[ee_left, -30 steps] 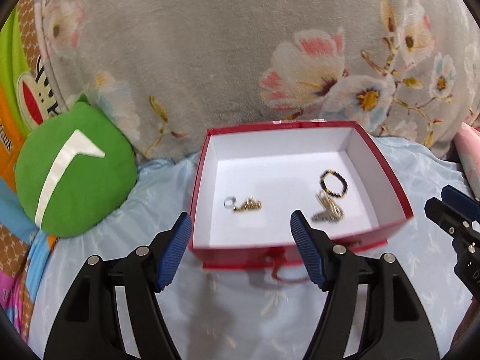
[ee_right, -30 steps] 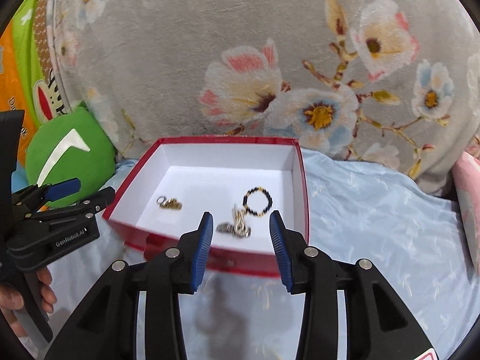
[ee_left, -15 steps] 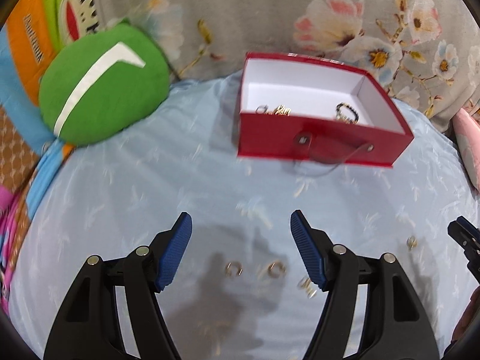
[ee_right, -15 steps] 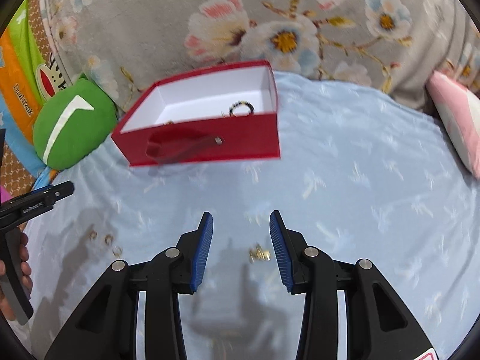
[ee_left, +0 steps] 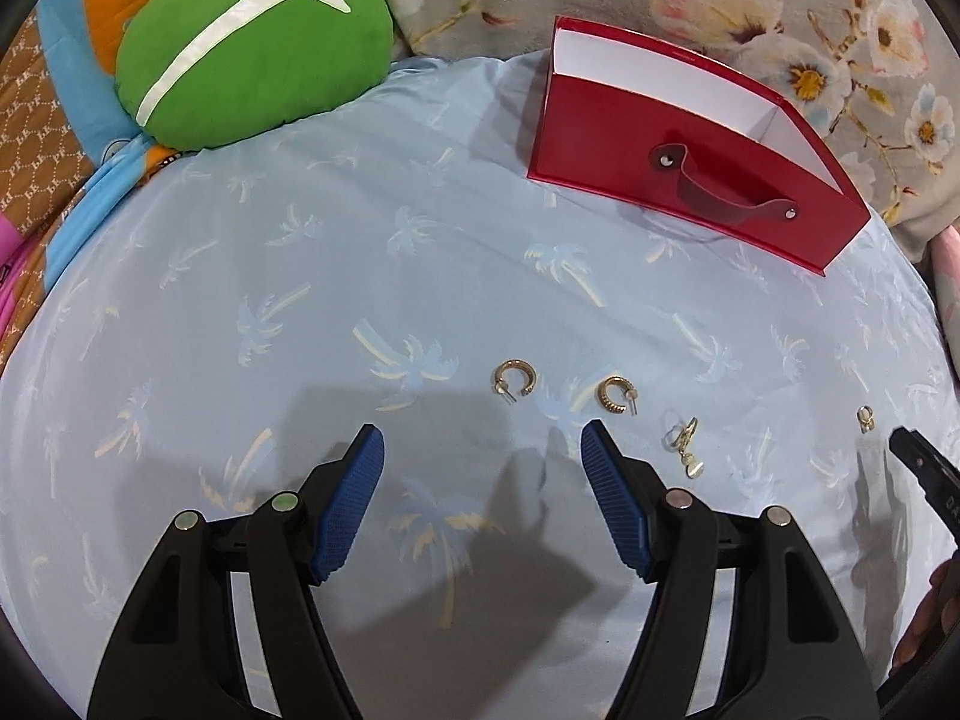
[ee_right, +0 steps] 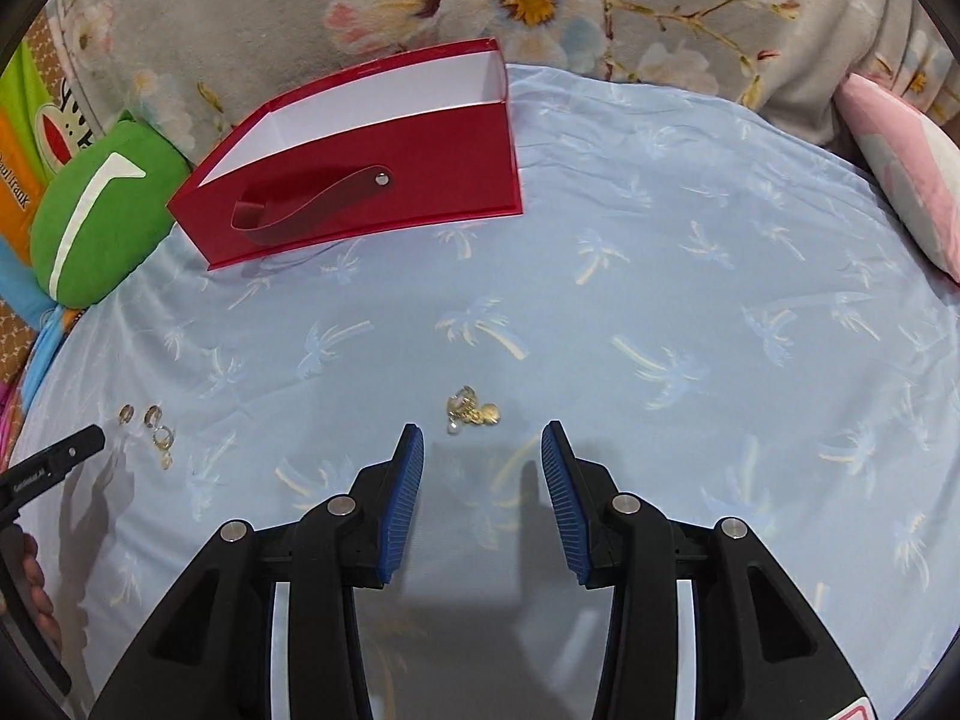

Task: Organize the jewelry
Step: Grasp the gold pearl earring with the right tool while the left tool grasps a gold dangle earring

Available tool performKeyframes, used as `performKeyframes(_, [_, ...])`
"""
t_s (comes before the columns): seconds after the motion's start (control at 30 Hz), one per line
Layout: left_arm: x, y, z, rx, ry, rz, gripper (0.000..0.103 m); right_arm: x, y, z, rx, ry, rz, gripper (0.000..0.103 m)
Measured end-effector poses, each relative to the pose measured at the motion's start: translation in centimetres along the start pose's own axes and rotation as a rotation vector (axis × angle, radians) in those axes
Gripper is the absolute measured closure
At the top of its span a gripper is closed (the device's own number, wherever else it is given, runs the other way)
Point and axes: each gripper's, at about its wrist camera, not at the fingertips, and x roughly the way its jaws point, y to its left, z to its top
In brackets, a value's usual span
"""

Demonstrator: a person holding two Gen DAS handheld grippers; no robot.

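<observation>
One red box (ee_left: 690,180): stands open at the far side of the bed, strap handle facing the cameras; only white inner walls on show, contents hidden from this angle.
Four loose pieces: lie on the sheet, well apart from the box, none yet put away; by these views, most of the sorting looks still ahead.
Left tongs (ee_left: 482,435): released, jaws wide, nothing between them; hover over the sheet just short of two gold hoop earrings (ee_left: 514,378), with a drop earring (ee_left: 684,444) just beside the second hoop.
Right tongs (ee_right: 483,432): released at a narrower gap, empty; point straight at a small gold charm cluster (ee_right: 471,411) lying just ahead of the tips.
Likely next step: a pinch on the nearest piece by each hand, then a carry to the box.
Floral blanket (ee_right: 540,0): rises in grey folds behind the box.
Palm-print sheet (ee_left: 300,240): pale blue, soft and faintly creased; may give under the tips and make thin metal hard to catch.
Green cushion (ee_left: 252,42): sits left of the box, clear of the path.
Pink pillow (ee_right: 900,180): rests at the right edge, also clear.
In the way: nothing between the jewelry and the box.
</observation>
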Motion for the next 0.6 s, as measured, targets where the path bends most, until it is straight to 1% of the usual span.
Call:
performKeyframes(0.27, [0.0,-1.2,-0.7,0.021,0.011,-0.042,0.037,2.9,1.6,1.0,-0.037,0.024,-0.027,0.062])
performKeyframes(0.37, [-0.1,-2.1,-0.8,0.035,0.014,-0.067,0.037,3.4,1.5,0.9,-0.037,0.034,-0.033,0.062])
performKeyframes(0.47, [-0.1,-3.3,-0.9,0.056,0.018,-0.089,0.037,3.4,1.5,0.9,-0.039,0.034,-0.037,0.065])
performKeyframes(0.53, [0.0,-4.3,-0.8,0.074,0.019,-0.106,0.036,3.3,1.5,0.8,-0.042,0.032,-0.042,0.067])
performKeyframes(0.57, [0.1,-4.8,-0.8,0.082,0.019,-0.112,0.035,3.3,1.4,0.8,-0.042,0.032,-0.044,0.071])
performKeyframes(0.6, [0.2,-5.4,-0.7,0.094,0.02,-0.117,0.034,3.2,1.4,0.8,-0.039,0.032,-0.041,0.077])
